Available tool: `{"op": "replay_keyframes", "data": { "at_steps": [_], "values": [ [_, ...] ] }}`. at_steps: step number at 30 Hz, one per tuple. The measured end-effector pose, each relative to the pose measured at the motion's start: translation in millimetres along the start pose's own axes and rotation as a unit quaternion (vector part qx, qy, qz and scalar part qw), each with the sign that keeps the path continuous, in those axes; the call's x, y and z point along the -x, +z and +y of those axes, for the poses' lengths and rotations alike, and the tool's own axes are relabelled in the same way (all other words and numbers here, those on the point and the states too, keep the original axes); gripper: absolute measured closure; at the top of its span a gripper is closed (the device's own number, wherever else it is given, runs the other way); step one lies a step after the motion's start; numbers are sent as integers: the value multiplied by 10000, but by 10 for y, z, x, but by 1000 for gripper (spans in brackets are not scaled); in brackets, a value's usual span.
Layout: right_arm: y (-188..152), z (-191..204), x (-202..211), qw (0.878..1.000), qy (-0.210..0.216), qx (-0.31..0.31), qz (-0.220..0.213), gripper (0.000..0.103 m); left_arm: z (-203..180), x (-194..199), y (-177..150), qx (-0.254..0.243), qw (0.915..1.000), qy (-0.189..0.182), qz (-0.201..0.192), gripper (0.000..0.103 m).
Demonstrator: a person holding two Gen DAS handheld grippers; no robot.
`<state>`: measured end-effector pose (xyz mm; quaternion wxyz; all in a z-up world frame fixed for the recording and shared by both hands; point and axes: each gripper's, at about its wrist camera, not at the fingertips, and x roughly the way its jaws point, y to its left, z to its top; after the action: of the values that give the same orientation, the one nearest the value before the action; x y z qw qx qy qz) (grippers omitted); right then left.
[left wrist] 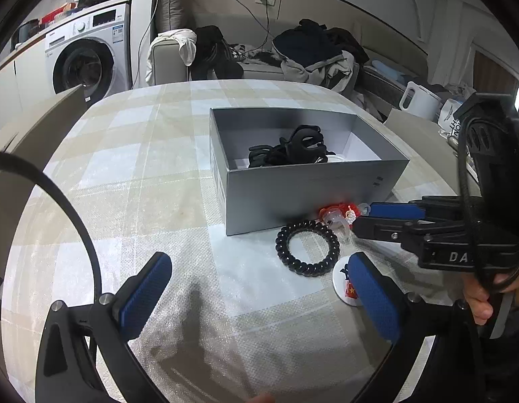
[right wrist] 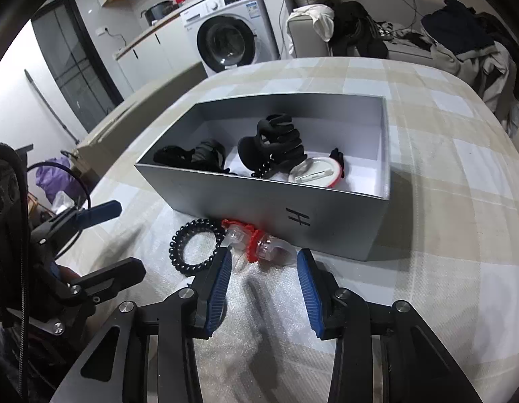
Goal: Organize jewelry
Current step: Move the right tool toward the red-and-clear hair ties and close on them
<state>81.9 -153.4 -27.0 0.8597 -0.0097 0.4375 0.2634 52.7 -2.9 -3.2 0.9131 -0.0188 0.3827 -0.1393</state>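
A grey open box [left wrist: 293, 194] [right wrist: 326, 221] stands on the checked tablecloth and holds black hair claws [left wrist: 303, 144] [right wrist: 276, 141] and a round white-and-red badge [right wrist: 314, 172]. In front of it lie a black spiral hair tie [left wrist: 306, 247] [right wrist: 195, 245] and a red-and-clear hair clip [left wrist: 338, 216] [right wrist: 259, 243]. My right gripper [right wrist: 264, 262] [left wrist: 363, 216] is open, its fingertips on either side of the clip, just short of it. My left gripper [left wrist: 259, 278] is open and empty, near the hair tie. A white round badge [left wrist: 343, 283] lies by its right finger.
The tablecloth [left wrist: 141, 184] covers a rounded table. Behind it are a sofa with piled clothes [left wrist: 313, 50], a washing machine [left wrist: 88, 57] [right wrist: 232, 37] and a white kettle [left wrist: 419, 99]. A cardboard box [right wrist: 138, 110] stands at the left.
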Motion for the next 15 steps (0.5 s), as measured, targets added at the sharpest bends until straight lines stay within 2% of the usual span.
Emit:
{"op": "replay_keyframes", "data": {
  "at_steps": [2, 4, 10, 12, 15],
  "values": [
    [11, 30, -24, 9999, -104, 35, 32, 66, 2, 1, -5, 4, 10000, 14, 17, 1],
    [24, 29, -37, 9999, -156, 25, 42, 71, 2, 4, -2, -10, 10000, 23, 8, 1],
    [-2, 2, -23, 10000, -61, -23, -7, 80, 0, -21, 25, -12, 10000, 66, 42, 1],
    [-26, -18, -10, 10000, 75, -34, 18, 100, 4, -29, 36, -12, 9999, 97, 39, 1],
    [-55, -54, -4, 9999, 103, -49, 31, 99, -1, -36, 39, -19, 9999, 112, 43, 1]
  ]
}}
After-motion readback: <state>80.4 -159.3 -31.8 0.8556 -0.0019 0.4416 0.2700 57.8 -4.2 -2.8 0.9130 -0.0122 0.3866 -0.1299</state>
